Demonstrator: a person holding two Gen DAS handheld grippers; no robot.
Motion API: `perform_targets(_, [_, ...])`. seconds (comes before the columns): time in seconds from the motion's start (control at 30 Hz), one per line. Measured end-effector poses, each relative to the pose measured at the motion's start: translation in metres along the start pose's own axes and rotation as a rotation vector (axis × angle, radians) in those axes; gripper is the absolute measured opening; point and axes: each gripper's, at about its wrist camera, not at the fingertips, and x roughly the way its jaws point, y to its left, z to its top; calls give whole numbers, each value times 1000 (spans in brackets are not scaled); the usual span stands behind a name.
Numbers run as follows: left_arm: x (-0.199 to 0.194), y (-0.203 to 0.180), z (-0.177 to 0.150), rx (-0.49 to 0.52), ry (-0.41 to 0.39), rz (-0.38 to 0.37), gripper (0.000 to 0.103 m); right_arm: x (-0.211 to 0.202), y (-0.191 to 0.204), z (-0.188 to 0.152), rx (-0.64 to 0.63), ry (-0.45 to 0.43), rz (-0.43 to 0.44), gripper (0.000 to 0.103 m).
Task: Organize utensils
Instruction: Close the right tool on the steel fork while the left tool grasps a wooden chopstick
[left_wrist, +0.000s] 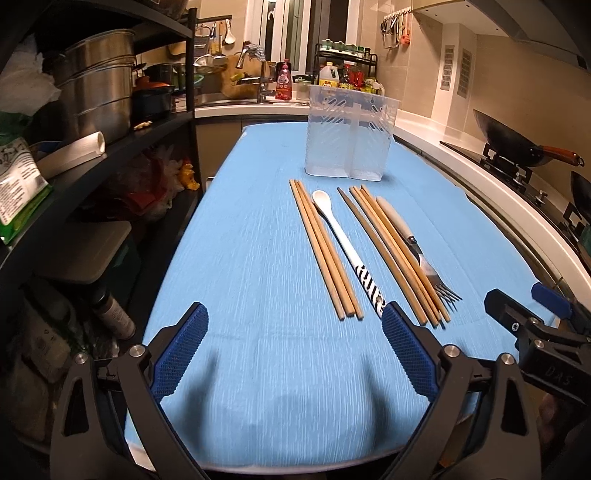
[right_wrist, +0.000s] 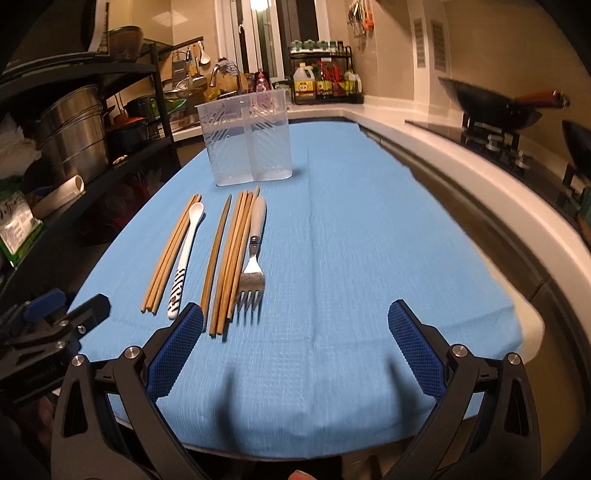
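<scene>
The room is dim and the light looks warm and yellow. A bright lamp (right_wrist: 257, 3) glows at the top of the right wrist view. Soft dark shadows lie on the blue cloth (left_wrist: 258, 258) near the bottom. Straight edges bend near the sides, and the corners go black. The shelves (left_wrist: 92, 155) look blurry, maybe from motion.
</scene>
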Motion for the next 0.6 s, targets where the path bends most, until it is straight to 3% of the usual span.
perform_targets(0.23, [31,-3,2,-4,41,13,77,33,6,2,34,34,43,98])
perform_targets(0.4, [37,1,0,-26,32,38,74,41,9,2,25,20,64,98])
perform_targets(0.5, [42,1,-2,-23,34,53,73,43,11,1,11,9,64,87])
perform_targets(0.57, [44,-1,-1,-16,24,52,72,48,13,0,-3,24,74,72])
perform_targets(0.6, [45,-2,-1,-9,23,52,72,50,12,0,-6,35,77,71])
